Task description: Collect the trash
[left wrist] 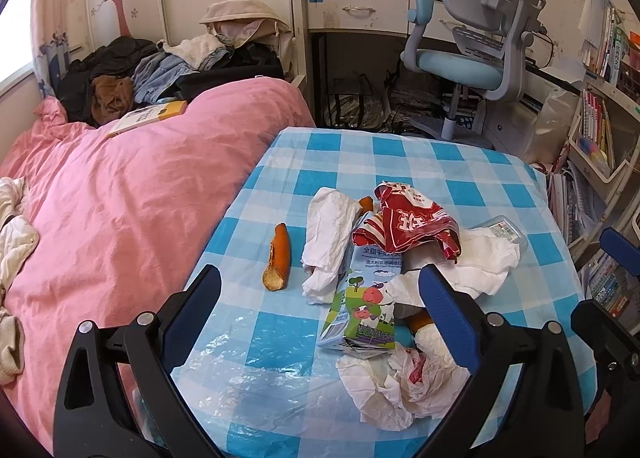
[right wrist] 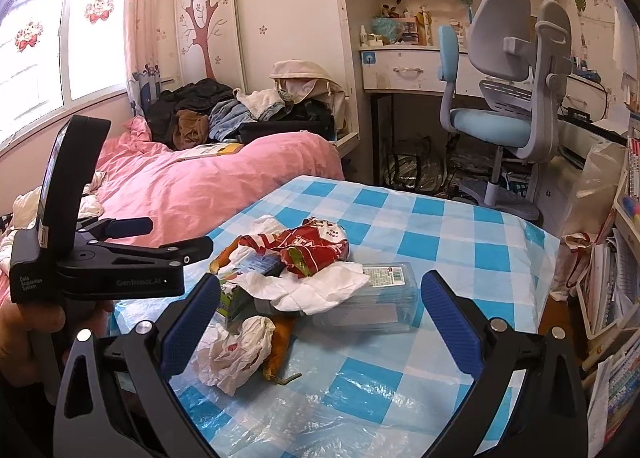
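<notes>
Both tools, left [left wrist: 320, 298] and right [right wrist: 320, 306], gape empty over heaped trash: carton [left wrist: 360, 310], wrapper [left wrist: 412, 221], tissues [left wrist: 328, 246].

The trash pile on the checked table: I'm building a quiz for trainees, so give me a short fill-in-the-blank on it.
1. The orange peel lying apart from the pile is on the side nearer the ____.
2. The crumpled snack wrapper on top of the pile is mainly ____ in colour.
3. The milk carton shows cartoon ____.
4. The left gripper and right gripper both have their jaws ____.

Missing words: bed; red; cows; open
</notes>
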Demonstrator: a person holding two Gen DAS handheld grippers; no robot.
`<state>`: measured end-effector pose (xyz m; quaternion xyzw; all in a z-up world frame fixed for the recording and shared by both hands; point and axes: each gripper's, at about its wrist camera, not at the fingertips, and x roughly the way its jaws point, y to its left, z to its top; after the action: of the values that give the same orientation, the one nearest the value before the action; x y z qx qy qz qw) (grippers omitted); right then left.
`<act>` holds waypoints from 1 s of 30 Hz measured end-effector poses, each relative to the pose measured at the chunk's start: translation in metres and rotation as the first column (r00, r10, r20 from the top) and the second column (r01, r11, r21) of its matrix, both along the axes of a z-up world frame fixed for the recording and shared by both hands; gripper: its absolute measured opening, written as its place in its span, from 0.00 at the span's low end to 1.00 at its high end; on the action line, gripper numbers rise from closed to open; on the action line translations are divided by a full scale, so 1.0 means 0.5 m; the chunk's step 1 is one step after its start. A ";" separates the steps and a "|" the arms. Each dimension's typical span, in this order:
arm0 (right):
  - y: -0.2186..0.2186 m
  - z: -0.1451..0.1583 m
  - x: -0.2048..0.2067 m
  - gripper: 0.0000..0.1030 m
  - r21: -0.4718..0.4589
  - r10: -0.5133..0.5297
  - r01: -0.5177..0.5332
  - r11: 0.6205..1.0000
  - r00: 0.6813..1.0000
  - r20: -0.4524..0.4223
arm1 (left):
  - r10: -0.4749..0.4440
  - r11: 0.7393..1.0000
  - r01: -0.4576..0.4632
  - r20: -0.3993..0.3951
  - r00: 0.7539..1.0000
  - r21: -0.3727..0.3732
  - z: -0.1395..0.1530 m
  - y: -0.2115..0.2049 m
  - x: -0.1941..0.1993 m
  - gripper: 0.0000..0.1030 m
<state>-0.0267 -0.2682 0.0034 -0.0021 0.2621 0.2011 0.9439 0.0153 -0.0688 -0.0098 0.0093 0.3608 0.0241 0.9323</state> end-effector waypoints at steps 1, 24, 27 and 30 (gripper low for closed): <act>0.002 0.000 0.000 0.94 0.000 0.001 -0.001 1.000 1.000 -0.001 | 0.000 1.000 0.000 0.000 1.000 0.000 0.000 0.001 0.000 0.93; 0.013 -0.004 0.008 0.94 0.006 0.028 -0.028 1.000 0.999 -0.017 | -0.003 1.000 0.003 -0.001 1.000 -0.013 0.001 -0.005 0.001 0.93; 0.014 -0.004 0.010 0.94 0.006 0.032 -0.032 0.999 0.999 -0.018 | -0.001 1.000 0.001 -0.005 1.000 -0.016 0.000 -0.010 0.003 0.93; 0.016 -0.005 0.011 0.94 0.006 0.036 -0.036 0.999 0.999 -0.021 | -0.001 1.000 0.001 -0.005 1.000 -0.015 0.000 -0.010 0.004 0.93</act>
<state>-0.0213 -0.2604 0.0011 -0.0021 0.2713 0.2188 0.9373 0.0173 -0.0738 -0.0100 0.0028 0.3634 0.0208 0.9314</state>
